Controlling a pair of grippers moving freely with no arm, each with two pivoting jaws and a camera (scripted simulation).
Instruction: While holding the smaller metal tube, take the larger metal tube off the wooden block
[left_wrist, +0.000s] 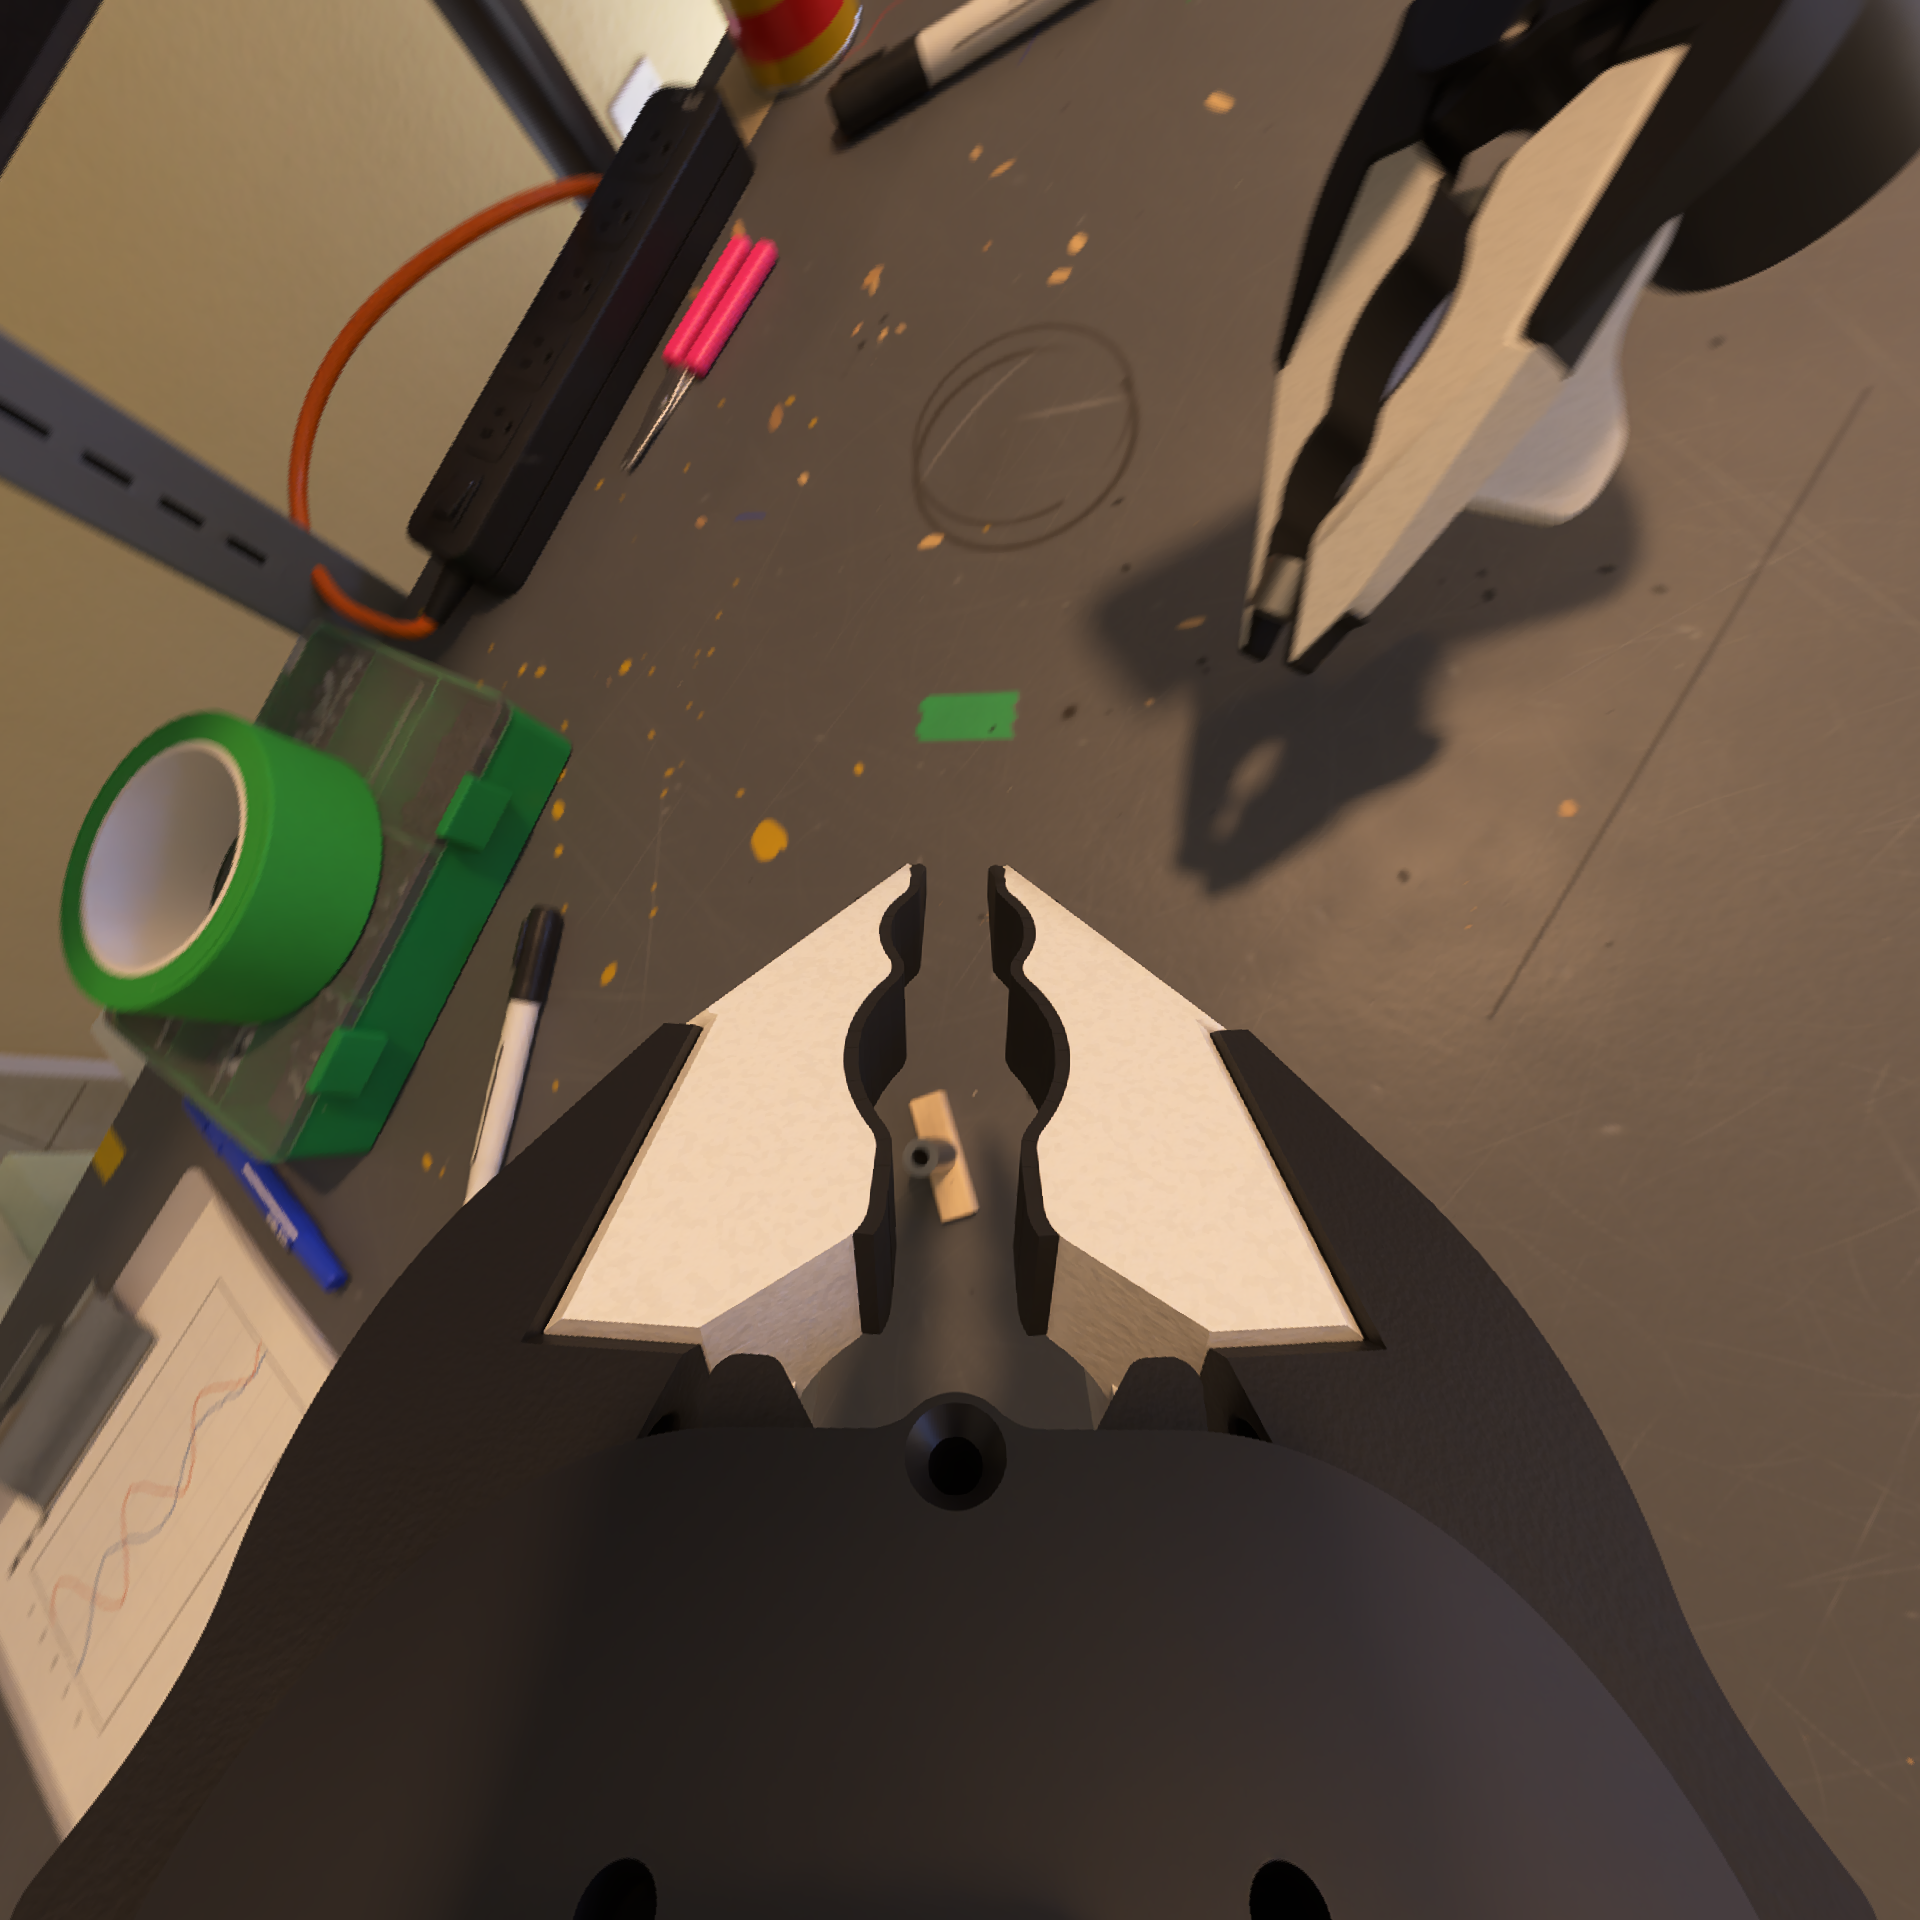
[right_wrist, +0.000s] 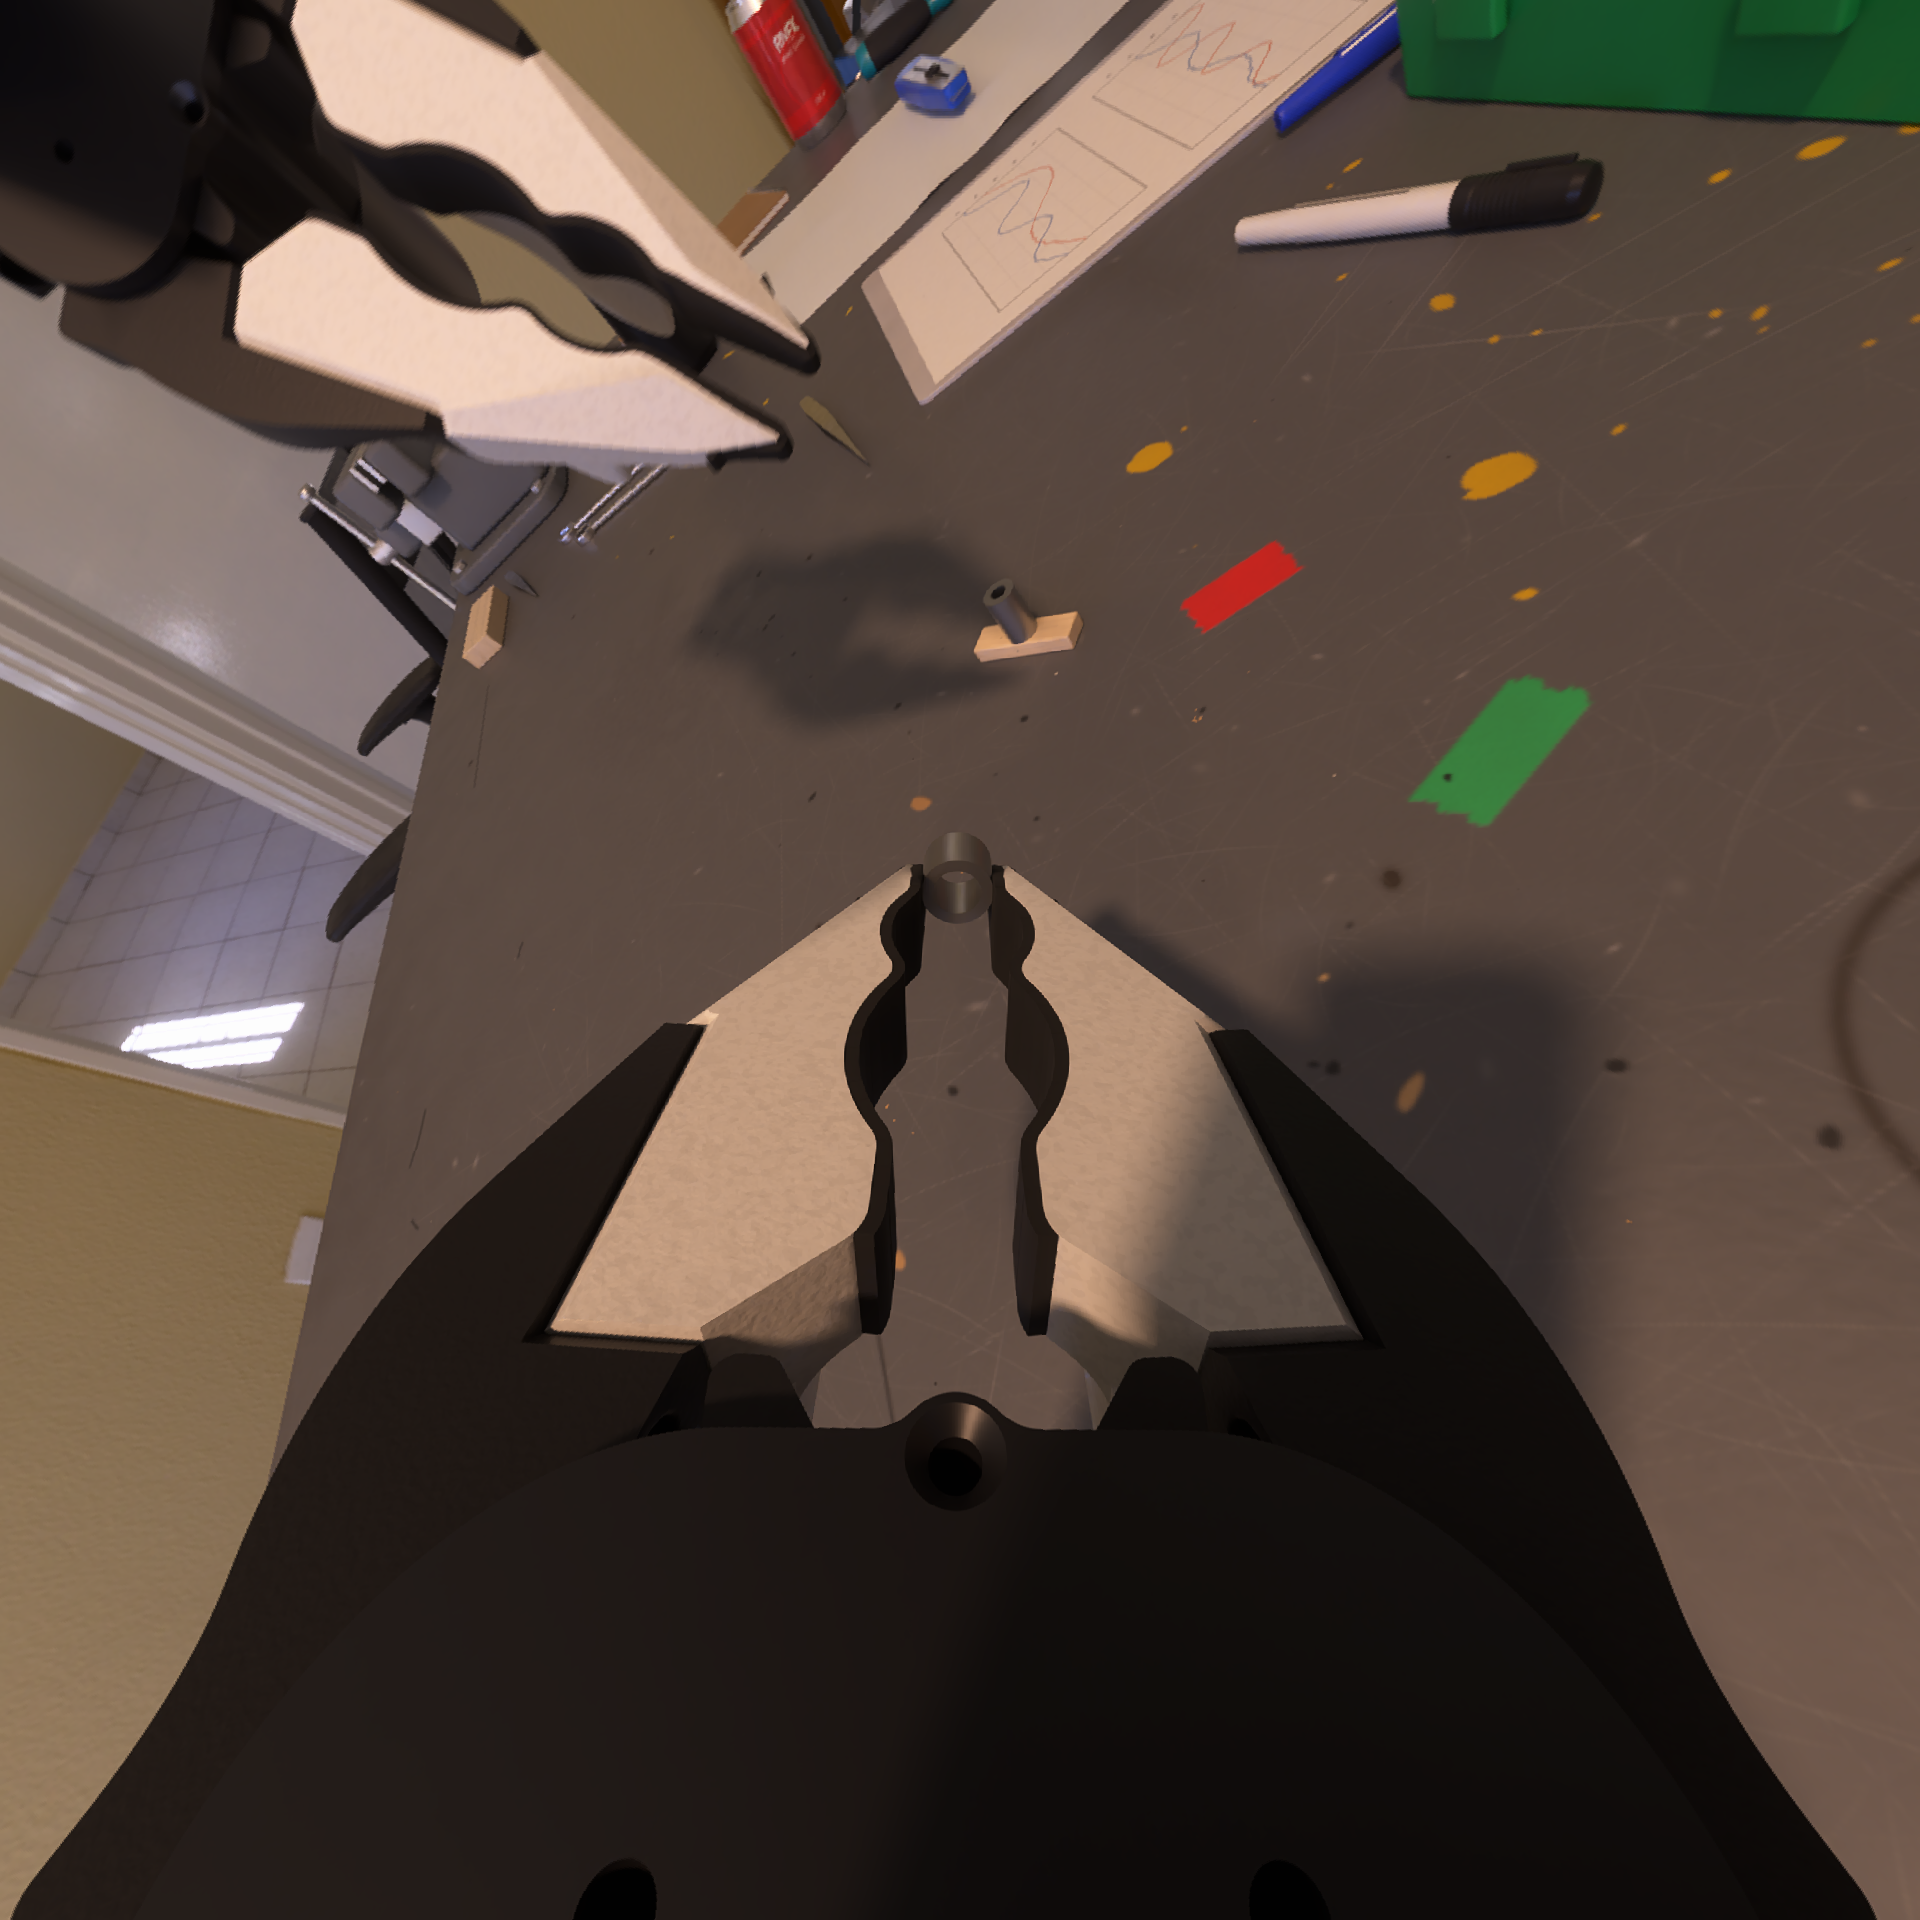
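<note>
A small wooden block lies on the dark table with a grey metal tube standing upright on it. My right gripper is shut on another short grey metal tube at its fingertips, held above the table short of the block. My left gripper is empty, its jaws a narrow gap apart, and hovers above the block and its tube, which show between the fingers. The left gripper also shows in the right wrist view, and the right gripper in the left wrist view.
A green tape roll on a green box, a power strip and markers lie along one table side. A chart sheet, a white marker, red and green tape patches lie beyond the block. The table edge runs nearby.
</note>
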